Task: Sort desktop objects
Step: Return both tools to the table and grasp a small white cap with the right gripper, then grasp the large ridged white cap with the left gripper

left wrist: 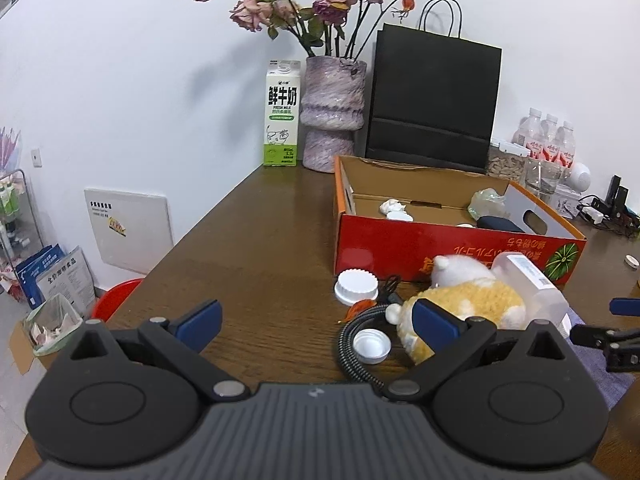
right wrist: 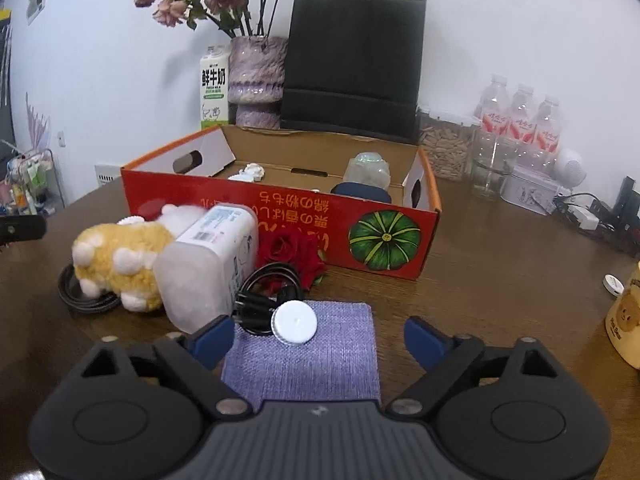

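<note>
Right wrist view: both grippers [right wrist: 318, 336] [left wrist: 316, 322] are held released — the light, rigid cap [right wrist: 295, 322] is best pinched across its rim.

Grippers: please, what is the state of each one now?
Left gripper: open, holding nothing.
Right gripper: open, holding nothing.

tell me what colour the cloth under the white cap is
Purple-blue woven cloth, under the white cap; clearest in the right wrist view.
</note>
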`<state>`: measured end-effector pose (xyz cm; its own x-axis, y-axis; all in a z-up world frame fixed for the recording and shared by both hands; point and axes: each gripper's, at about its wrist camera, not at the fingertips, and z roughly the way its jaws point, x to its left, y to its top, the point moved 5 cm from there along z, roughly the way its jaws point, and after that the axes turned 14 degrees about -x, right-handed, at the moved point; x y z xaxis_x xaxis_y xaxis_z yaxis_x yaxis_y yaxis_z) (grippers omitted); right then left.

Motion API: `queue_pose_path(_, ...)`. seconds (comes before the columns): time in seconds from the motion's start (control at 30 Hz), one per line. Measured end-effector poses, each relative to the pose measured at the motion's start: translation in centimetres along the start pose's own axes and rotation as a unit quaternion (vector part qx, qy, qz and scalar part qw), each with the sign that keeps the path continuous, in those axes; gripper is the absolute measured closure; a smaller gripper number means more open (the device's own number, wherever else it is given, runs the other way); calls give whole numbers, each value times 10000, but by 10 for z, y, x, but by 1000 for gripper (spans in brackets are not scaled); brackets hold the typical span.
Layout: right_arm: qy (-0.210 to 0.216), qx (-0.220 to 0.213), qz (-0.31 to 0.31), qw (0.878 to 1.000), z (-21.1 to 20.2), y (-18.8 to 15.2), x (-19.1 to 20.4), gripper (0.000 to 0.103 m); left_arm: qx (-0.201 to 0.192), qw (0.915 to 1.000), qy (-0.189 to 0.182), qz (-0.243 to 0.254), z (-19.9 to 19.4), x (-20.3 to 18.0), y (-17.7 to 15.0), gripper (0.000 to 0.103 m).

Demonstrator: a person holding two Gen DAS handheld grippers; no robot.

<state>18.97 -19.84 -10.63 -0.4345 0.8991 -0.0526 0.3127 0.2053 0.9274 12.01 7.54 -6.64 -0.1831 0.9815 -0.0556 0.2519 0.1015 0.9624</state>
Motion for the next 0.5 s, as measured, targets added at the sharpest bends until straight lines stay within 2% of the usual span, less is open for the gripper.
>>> queue_pose_path(0.13, 79, 72, 127, 9999, 12, -1, -2, 34, -14, 10000, 31, -45, -2, 5, 0, 0)
queue_pose_path(0.27, 181, 192, 275, 9993, 24, -2, -4, 42, 5, 10000, 42, -72, 0, 7, -1, 0)
queue_pose_path(0.37, 348, 155, 331, 9987, 25, -4, -1, 62, 22, 10000, 41, -84, 1, 8, -2, 0)
queue_pose_path(0.4, 409, 167, 349, 9984, 25, -4, -1, 74, 38, 9999, 34, -97, 3, 9, -2, 0)
queue_pose_path(0.5, 537, 162, 423, 9975, 24, -6, 1, 75, 67, 9999, 9, -112, 5, 9, -4, 0)
